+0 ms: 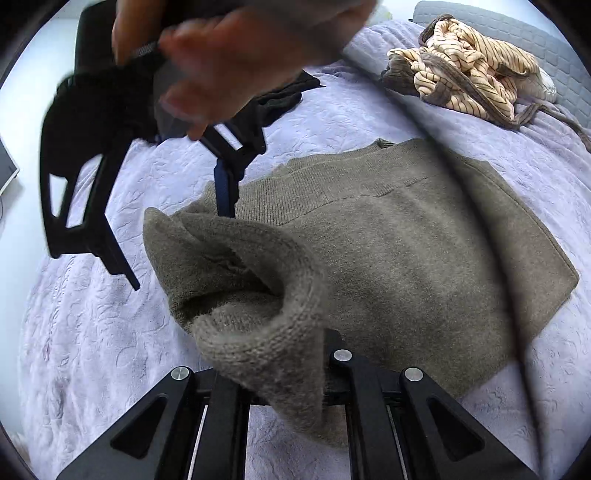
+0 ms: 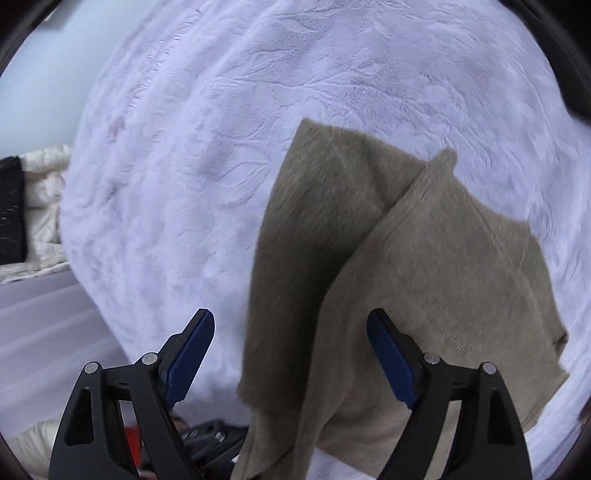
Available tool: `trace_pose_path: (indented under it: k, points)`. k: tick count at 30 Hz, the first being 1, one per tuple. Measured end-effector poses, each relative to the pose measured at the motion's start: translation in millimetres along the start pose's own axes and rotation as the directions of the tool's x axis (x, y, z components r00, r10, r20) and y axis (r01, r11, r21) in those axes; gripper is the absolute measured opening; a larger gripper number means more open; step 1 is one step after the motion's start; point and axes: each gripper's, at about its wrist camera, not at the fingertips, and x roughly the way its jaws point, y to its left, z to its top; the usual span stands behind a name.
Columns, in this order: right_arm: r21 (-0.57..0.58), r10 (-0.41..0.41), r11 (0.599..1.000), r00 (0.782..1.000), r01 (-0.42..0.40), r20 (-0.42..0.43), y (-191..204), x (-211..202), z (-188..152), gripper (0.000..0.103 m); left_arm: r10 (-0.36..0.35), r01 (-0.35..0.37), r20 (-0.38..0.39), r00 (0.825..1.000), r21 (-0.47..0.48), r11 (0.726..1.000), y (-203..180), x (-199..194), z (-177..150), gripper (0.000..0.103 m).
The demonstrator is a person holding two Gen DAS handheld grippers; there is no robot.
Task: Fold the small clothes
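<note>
An olive-grey knitted sweater lies spread on the lavender bedspread. At the bottom of the left wrist view, my left gripper is shut on a raised cuff of the sweater. The bunched knit folds over the fingertips and hides them. My right gripper, held by a person's hand, hangs over the sweater's left edge. In the right wrist view, the right gripper stands open above the sweater. Its blue pads are wide apart and press on nothing.
A crumpled cream striped garment lies at the back right, near a grey padded headboard. A black garment lies behind the hand. In the right wrist view, a white quilted item sits past the bed's left edge.
</note>
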Motion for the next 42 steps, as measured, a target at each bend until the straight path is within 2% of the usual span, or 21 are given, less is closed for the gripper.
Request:
trace_pose_path:
  k: [3,4,5,6,7,11,14,19,22,26,30,31,33,34,36,38,40,41,42]
  points:
    - [0.027,-0.027,0.999,0.999,0.026,0.019,-2.6,5.1,16.2,0.087,0.003,-0.003,-0.001,1.000,0.001,1.000,-0.3,-0.9,-0.1,0.010]
    - [0.039,-0.030,0.999,0.999,0.029,0.019,-4.7,6.9,18.2,0.085,0.003,-0.003,-0.003,1.000,-0.003,1.000,0.7,-1.1,0.3,0.010]
    - [0.054,-0.039,0.998,0.999,0.038,0.024,-7.3,8.2,17.8,0.075,0.003,-0.003,-0.005,1.000,-0.009,1.000,2.1,-1.9,1.0,0.010]
    - [0.063,-0.046,0.997,0.998,0.044,0.037,-10.2,7.5,15.6,0.036,0.005,-0.005,-0.007,1.000,-0.015,1.000,3.3,-2.6,2.2,0.010]
    - [0.072,-0.047,0.996,0.998,0.044,0.044,-13.8,6.3,14.1,0.018,0.002,-0.002,-0.009,1.000,-0.020,1.000,4.9,-3.9,3.7,0.010]
    - [0.138,0.038,0.989,0.985,-0.062,0.170,-40.5,-21.0,-5.8,0.016,-0.011,0.011,0.022,1.000,0.001,1.000,4.6,-18.5,11.1,0.010]
    - [0.168,0.144,0.967,0.953,-0.193,0.266,-67.0,-46.5,-30.3,0.015,-0.035,0.033,0.053,0.998,0.027,0.999,-5.0,-33.1,23.1,0.010]
    - [0.173,0.261,0.916,0.866,-0.362,0.427,-111.4,-92.5,-84.2,0.015,-0.079,0.067,0.111,0.991,0.106,0.992,-40.0,-57.2,51.0,0.010]
    - [0.158,0.290,0.893,0.807,-0.422,0.515,-137.9,-116.6,-119.4,0.015,-0.110,0.087,0.139,0.984,0.163,0.983,-67.6,-68.0,67.9,0.010]
    - [0.153,0.294,0.864,0.728,-0.479,0.620,-179.4,-137.9,-174.4,0.015,-0.161,0.119,0.159,0.974,0.244,0.962,-109.6,-73.4,87.0,0.010]
    - [0.195,0.257,0.830,0.669,-0.522,0.698,-234.5,-137.5,-229.5,0.016,-0.218,0.166,0.125,0.968,0.334,0.928,-158.2,-61.5,91.3,0.010]
    - [0.211,0.246,0.820,0.660,-0.532,0.709,-245.6,-132.1,-240.7,0.016,-0.235,0.183,0.107,0.966,0.357,0.916,-171.9,-54.6,90.5,0.010]
    - [0.250,0.219,0.800,0.654,-0.545,0.724,-268.2,-114.0,-263.0,0.016,-0.254,0.209,0.062,0.965,0.402,0.891,-197.2,-37.8,83.3,0.010]
    - [0.280,0.201,0.787,0.658,-0.549,0.726,-282.3,-101.0,-274.6,0.016,-0.259,0.219,0.041,0.965,0.419,0.881,-206.5,-30.3,78.1,0.010]
    - [0.342,0.175,0.759,0.680,-0.553,0.712,-310.8,-75.2,-290.6,0.016,-0.257,0.237,-0.017,0.966,0.447,0.863,-226.3,-11.8,66.0,0.010]
    - [0.410,0.154,0.726,0.711,-0.553,0.686,-333.4,-41.7,-301.7,0.016,-0.248,0.248,-0.060,0.967,0.455,0.855,-235.6,2.2,59.0,0.010]
    - [0.458,0.151,0.691,0.731,-0.559,0.665,-345.9,-10.6,-308.7,0.016,-0.245,0.259,-0.090,0.965,0.452,0.854,-239.4,10.9,54.1,0.010]
    - [0.464,0.152,0.680,0.728,-0.568,0.669,-345.7,0.8,-312.9,0.016,-0.244,0.258,-0.091,0.965,0.454,0.853,-239.0,12.5,54.3,0.010]
    - [0.460,0.156,0.667,0.714,-0.586,0.683,-348.2,7.1,-315.0,0.017,-0.242,0.255,-0.088,0.966,0.461,0.850,-238.8,13.3,53.8,0.010]
